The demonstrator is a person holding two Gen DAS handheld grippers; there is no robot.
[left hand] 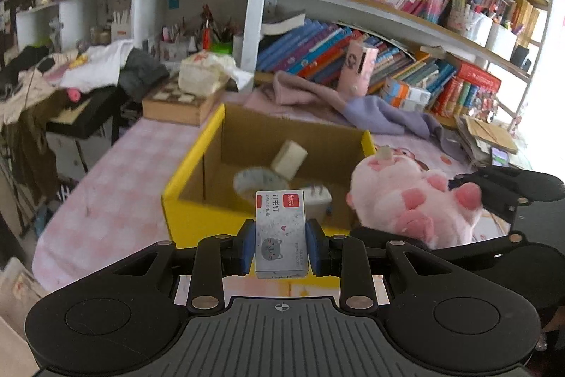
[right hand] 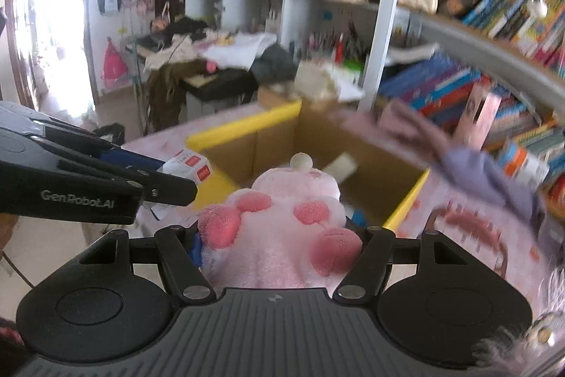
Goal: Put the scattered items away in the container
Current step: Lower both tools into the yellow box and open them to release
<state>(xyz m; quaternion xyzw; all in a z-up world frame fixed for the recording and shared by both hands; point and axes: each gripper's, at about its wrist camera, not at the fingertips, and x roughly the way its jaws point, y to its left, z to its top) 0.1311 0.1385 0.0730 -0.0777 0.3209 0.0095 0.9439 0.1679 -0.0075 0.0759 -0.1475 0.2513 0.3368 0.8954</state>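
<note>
My left gripper (left hand: 281, 248) is shut on a small grey staple box (left hand: 281, 232) with a cat drawing, held upright just in front of the near wall of a yellow-edged cardboard box (left hand: 192, 161). The box holds a beige block (left hand: 289, 159) and a grey item (left hand: 256, 181). My right gripper (right hand: 279, 249) is shut on a pink plush pig (right hand: 282, 228), held at the box's near right corner (right hand: 406, 200). In the left wrist view the plush (left hand: 409, 200) and right gripper (left hand: 501, 196) are at the right. The left gripper (right hand: 106, 179) with the staple box (right hand: 190, 166) shows in the right wrist view.
The box stands on a pink checked tablecloth (left hand: 116, 200). Pink and purple cloths (left hand: 353, 105) lie behind it. Bookshelves (left hand: 406, 23) full of books rise behind. A tissue pack on a wooden box (left hand: 187, 94) and a cluttered side desk (left hand: 70, 83) are at the left.
</note>
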